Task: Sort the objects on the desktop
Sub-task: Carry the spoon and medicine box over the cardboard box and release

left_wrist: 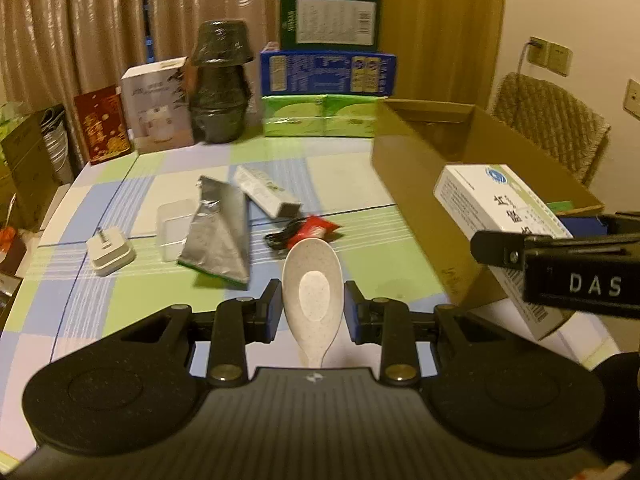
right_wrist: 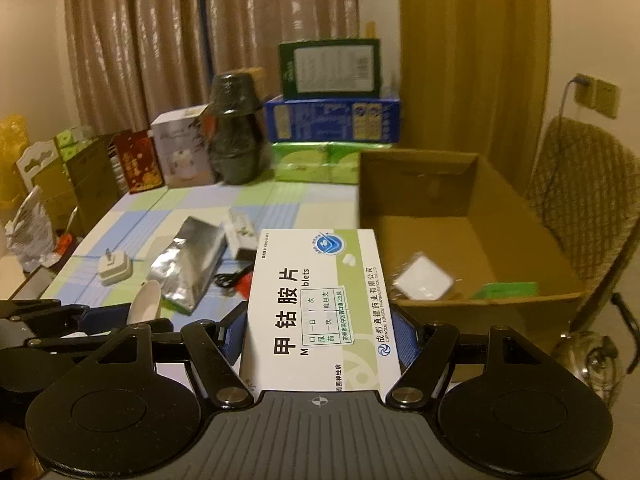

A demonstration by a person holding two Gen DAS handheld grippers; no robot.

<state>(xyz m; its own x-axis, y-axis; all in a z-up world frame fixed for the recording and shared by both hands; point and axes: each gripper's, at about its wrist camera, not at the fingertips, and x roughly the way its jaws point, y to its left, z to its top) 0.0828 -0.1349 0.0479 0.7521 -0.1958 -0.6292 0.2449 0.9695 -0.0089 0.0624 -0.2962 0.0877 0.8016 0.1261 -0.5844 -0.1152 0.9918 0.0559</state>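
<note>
Checkered desk [left_wrist: 360, 184] | our left gripper [left_wrist: 312, 300] fingers clamp spoon [left_wrist: 312, 276], bowl at 12 | right gripper [right_wrist: 320, 328] fingers clamp medicine box [right_wrist: 316, 300]

Both wrist views are looking forward and downward along their own fingers, from above the near edge of the table [left_wrist: 352, 176], toward the curtains [left_wrist: 100, 20] behind. The left view is sitting close over the tabletop clutter, catching the right gripper [left_wrist: 560, 256] at its right edge. The right view is facing the cardboard box [right_wrist: 480, 224]. Both are sharing the stacked cartons [right_wrist: 332, 120], silver pouch [left_wrist: 220, 236] and charger [right_wrist: 114, 268].
</note>
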